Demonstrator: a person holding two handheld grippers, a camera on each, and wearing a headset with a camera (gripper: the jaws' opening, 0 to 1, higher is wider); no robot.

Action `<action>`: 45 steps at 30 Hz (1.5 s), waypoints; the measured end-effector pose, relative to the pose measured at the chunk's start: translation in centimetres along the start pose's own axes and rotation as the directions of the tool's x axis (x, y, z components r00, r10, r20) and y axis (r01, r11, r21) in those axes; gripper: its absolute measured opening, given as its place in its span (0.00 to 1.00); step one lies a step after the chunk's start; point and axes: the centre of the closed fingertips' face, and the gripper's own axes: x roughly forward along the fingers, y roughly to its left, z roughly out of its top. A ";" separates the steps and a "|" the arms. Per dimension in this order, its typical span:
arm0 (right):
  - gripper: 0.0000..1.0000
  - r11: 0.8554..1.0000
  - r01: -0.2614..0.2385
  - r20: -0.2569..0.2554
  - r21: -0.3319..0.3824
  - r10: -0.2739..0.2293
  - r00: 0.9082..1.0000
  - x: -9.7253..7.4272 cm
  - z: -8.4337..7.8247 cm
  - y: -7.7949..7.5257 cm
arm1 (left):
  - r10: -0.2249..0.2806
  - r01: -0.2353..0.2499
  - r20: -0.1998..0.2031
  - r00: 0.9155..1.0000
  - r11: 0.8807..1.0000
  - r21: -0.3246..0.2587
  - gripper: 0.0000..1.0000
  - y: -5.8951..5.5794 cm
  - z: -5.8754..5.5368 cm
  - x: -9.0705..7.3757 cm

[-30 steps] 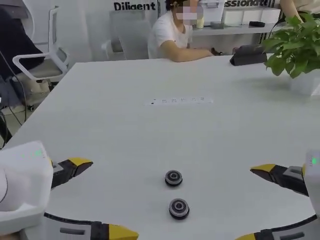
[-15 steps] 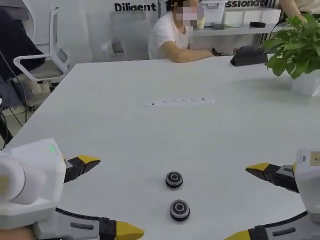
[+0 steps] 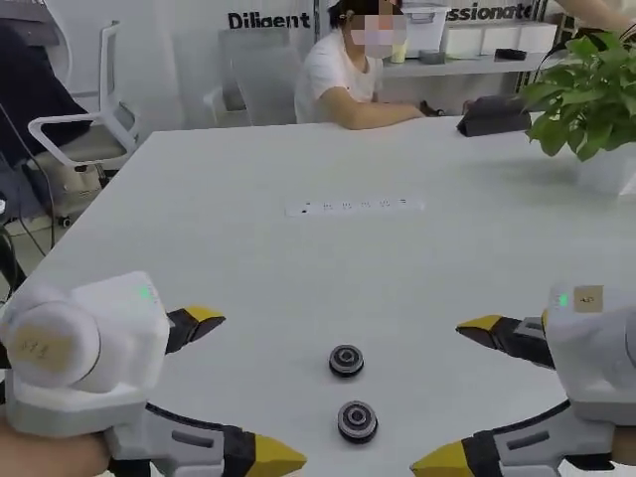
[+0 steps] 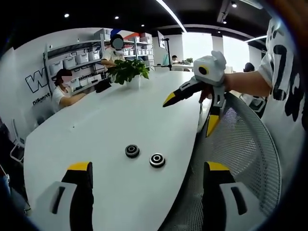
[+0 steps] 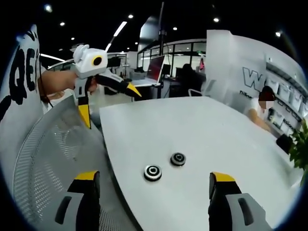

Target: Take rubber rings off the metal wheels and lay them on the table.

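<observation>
**Metal wheels (image 3: 345, 361) at lower centre of the head view, rubber rings (image 3: 341, 420) fitted.**
Left gripper (image 3: 248, 390) and right gripper (image 3: 444, 393) are held apart, empty; the soft, stretchy rings are probably best pinched at the outer rim.

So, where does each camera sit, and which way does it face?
Head view: on the head, facing down over the table; left gripper and right gripper flank the far wheel and near wheel.
Left gripper view: on the left gripper, faces across to the right gripper and arm; own jaws below.
Right gripper view: mirrored, toward the left gripper.
Shared: both wheels.
</observation>
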 end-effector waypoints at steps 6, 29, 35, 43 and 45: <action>0.91 1.000 -0.014 0.001 -0.011 0.014 1.000 0.4 0.0 -0.1 | -0.005 0.005 -0.004 1.000 1.000 -0.001 0.94 0.1 -0.2 0.3; 0.79 0.997 -0.069 -0.001 -0.036 0.069 0.998 2.2 -0.3 -0.9 | -0.047 0.047 -0.013 0.999 0.999 -0.019 0.87 0.8 0.0 2.2; 0.78 0.995 -0.088 -0.006 -0.038 0.088 0.996 2.7 -0.4 -1.0 | -0.054 0.053 -0.017 0.998 0.998 -0.020 0.87 0.9 -0.3 2.7; 0.76 0.991 -0.117 -0.030 -0.060 0.115 0.993 3.6 -1.2 -1.0 | -0.078 0.077 -0.019 0.997 0.997 -0.032 0.87 0.7 -0.6 3.7; 0.76 0.990 -0.123 -0.035 -0.068 0.121 0.992 3.7 -1.3 -1.0 | -0.081 0.080 -0.023 0.996 0.996 -0.032 0.86 0.8 -0.8 3.8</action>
